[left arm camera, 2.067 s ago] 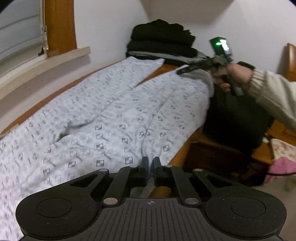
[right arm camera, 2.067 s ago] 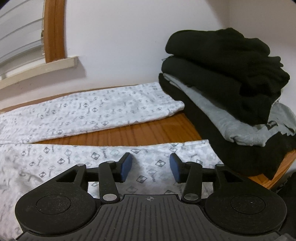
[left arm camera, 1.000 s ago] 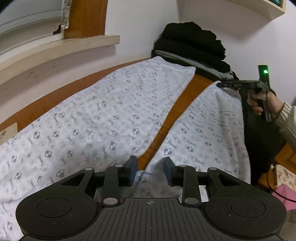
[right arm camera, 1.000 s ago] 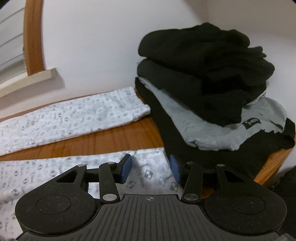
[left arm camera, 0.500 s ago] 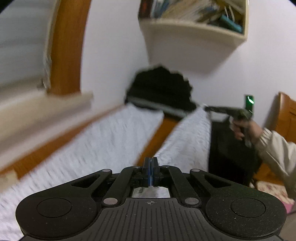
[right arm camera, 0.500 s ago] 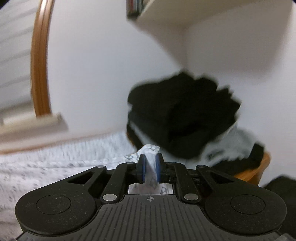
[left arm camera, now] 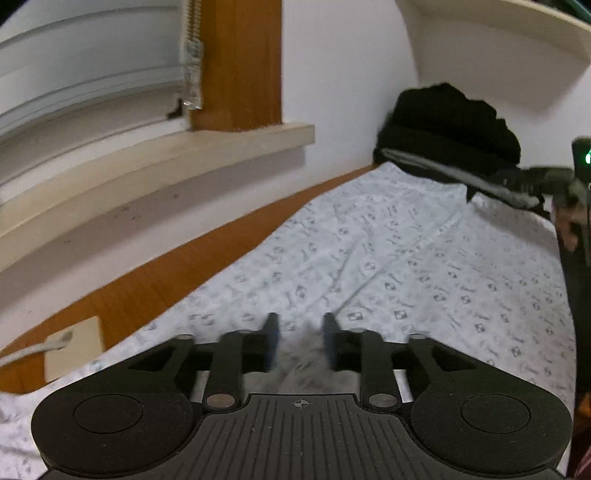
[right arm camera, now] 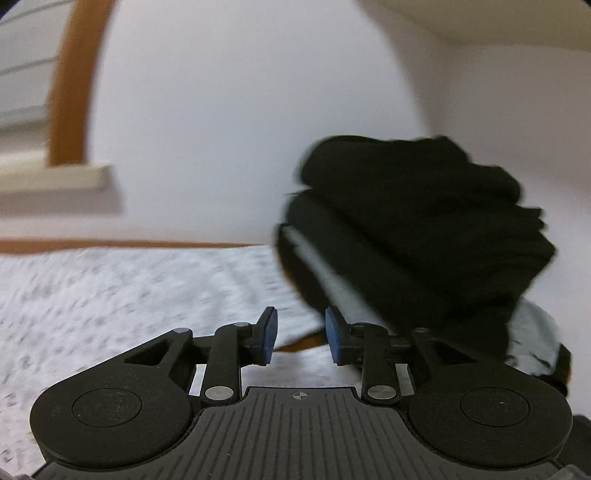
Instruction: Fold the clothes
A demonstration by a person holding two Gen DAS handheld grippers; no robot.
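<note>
Pale patterned trousers (left arm camera: 388,258) lie flat on the wooden table (left arm camera: 166,280), one leg laid over the other with a crease line running down the middle. My left gripper (left arm camera: 300,332) hovers low over their near end. Its jaws are opening, with blurred fabric below the gap and the pads not pressing on it. My right gripper (right arm camera: 300,332) is over the far leg end (right arm camera: 110,295). Its jaws are opening too, with nothing between the blue pads. It also shows at the right edge of the left wrist view, the right gripper (left arm camera: 476,192) held by a hand.
A stack of folded black and grey clothes (right arm camera: 406,221) stands at the table's far corner against the wall. A window sill (left arm camera: 166,155) and blind run along the left. A shelf (left arm camera: 498,22) hangs above. A beige box with a cable (left arm camera: 74,347) sits at the near left.
Half a second ago both grippers were shut on the lifted trouser leg. Now both stand apart, and that leg lies over the other, covering the strip of wood between them.
</note>
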